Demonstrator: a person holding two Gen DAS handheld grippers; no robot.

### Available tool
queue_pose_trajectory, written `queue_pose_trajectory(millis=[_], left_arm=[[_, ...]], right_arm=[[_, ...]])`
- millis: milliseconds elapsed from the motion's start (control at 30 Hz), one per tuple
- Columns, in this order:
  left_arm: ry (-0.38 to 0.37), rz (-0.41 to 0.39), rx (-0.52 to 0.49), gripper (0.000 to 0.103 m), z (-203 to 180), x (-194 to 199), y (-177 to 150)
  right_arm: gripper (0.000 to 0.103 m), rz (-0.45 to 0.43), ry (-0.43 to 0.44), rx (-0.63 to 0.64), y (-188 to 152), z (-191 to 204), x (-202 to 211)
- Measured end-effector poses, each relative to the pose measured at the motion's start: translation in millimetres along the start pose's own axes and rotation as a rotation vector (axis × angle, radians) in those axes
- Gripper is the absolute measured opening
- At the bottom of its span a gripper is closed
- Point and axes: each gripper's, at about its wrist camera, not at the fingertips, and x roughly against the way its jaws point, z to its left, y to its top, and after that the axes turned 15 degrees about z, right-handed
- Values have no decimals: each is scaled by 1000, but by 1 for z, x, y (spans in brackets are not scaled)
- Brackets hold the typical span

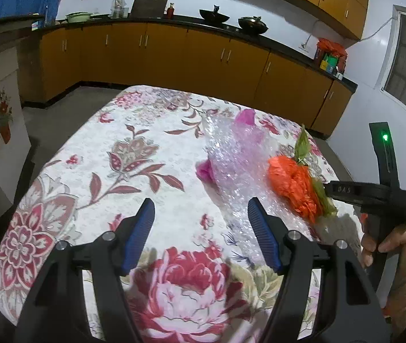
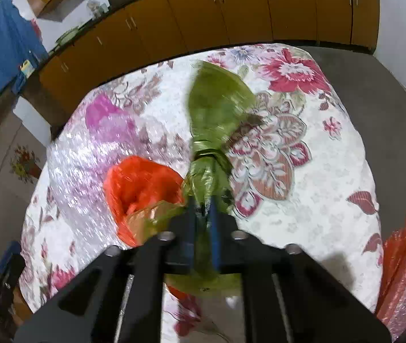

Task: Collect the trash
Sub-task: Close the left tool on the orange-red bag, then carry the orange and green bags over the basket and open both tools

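Right hand-held gripper [image 2: 203, 214] pinches green bag [image 2: 217, 100] beside orange bag [image 2: 140, 188]; bubble wrap [image 1: 231, 157] (long axis running away) lies nearer spread left hand-held gripper [image 1: 200, 217], rightward.

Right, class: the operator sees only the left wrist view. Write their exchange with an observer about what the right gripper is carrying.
Operator: Is the right gripper closed on anything?
Observer: Yes, the right gripper is shut on the green bag.
Operator: Is that bag tied?
Observer: A knot cinches it just beyond the fingertips.
Operator: Anything further right that I'm missing?
Observer: A large red-orange plastic sheet sits at the table's right edge.
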Motion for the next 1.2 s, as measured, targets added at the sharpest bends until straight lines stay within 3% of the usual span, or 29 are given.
queue_pose_trajectory(millis=[333,700,1000,1067,1200], left_arm=[[-28,36,-63,66,-36,-15,2],[-91,86,-131,61,-115,-57,32],[33,162,-180,33,-144,-108,43],[27,152,-193,21,-145,-108,42],[-11,139,-213,10,-145,-105,42]], right_arm=[[4,-115,-51,-31,-34,-23,37],[4,-192,-55,-115,-63,-74,72],[4,-174,-30,-140,-75,-85,68],[4,-174,-24,-142,-78,-86,68],[4,-184,-13,-150,-84,-87,72]])
